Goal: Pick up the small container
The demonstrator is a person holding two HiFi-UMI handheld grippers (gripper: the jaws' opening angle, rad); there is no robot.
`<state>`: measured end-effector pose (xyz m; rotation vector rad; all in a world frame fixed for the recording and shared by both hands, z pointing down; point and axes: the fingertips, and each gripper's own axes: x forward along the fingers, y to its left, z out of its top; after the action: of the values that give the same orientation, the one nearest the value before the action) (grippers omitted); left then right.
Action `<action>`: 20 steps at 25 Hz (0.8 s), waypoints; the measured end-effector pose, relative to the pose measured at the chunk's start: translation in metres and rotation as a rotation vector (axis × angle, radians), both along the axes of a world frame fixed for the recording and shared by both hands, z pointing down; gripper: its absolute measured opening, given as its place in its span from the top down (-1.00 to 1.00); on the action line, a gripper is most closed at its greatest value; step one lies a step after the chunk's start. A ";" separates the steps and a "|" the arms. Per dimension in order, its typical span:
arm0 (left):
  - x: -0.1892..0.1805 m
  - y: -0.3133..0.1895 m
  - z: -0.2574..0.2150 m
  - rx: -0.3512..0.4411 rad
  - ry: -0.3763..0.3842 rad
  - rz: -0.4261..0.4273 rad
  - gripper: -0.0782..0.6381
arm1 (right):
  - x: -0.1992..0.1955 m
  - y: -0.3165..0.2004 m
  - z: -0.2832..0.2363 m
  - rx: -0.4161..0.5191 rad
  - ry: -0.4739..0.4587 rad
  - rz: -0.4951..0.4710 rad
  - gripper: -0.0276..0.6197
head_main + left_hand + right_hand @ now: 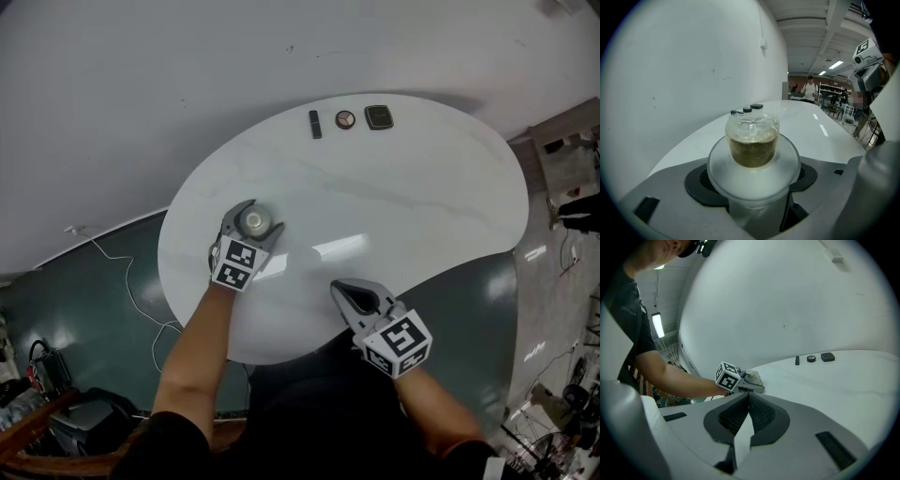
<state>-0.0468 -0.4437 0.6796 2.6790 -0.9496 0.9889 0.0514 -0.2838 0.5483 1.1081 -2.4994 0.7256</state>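
Left gripper (260, 217) clamped round small container (752, 145), brownish contents, over white table (403, 197). Right gripper (747, 398) pinched closed, empty.

The wide rim of the small container (752, 140) hides whether fingers (665, 201) of the left gripper (752, 180) touch it.

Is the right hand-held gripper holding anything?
No, the right hand-held gripper has its jaws shut together with nothing between them.
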 end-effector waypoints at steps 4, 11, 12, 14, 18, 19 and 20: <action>0.001 0.003 -0.004 -0.031 -0.031 0.012 -0.19 | 0.000 0.002 -0.001 0.005 -0.009 0.005 0.93; -0.003 0.022 -0.054 -0.031 0.013 -0.025 -0.19 | -0.005 0.008 -0.012 0.038 -0.018 0.012 0.93; -0.005 0.025 -0.063 -0.030 0.018 -0.027 -0.19 | -0.006 0.009 -0.016 0.047 -0.021 0.012 0.93; -0.010 0.031 -0.081 -0.021 0.024 -0.023 -0.19 | -0.011 0.009 -0.023 0.066 -0.024 0.011 0.93; -0.015 0.049 -0.115 0.005 0.037 0.022 -0.19 | -0.019 0.011 -0.039 0.118 -0.024 0.010 0.93; -0.015 0.055 -0.122 0.010 0.039 0.037 -0.19 | -0.021 0.012 -0.044 0.134 -0.021 0.005 0.93; -0.016 0.060 -0.129 0.015 0.039 0.049 -0.19 | -0.024 0.014 -0.048 0.147 -0.017 0.000 0.93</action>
<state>-0.0625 -0.3835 0.5502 2.7363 -0.8914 0.9386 0.0277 -0.2699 0.5004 1.1552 -2.6028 0.5605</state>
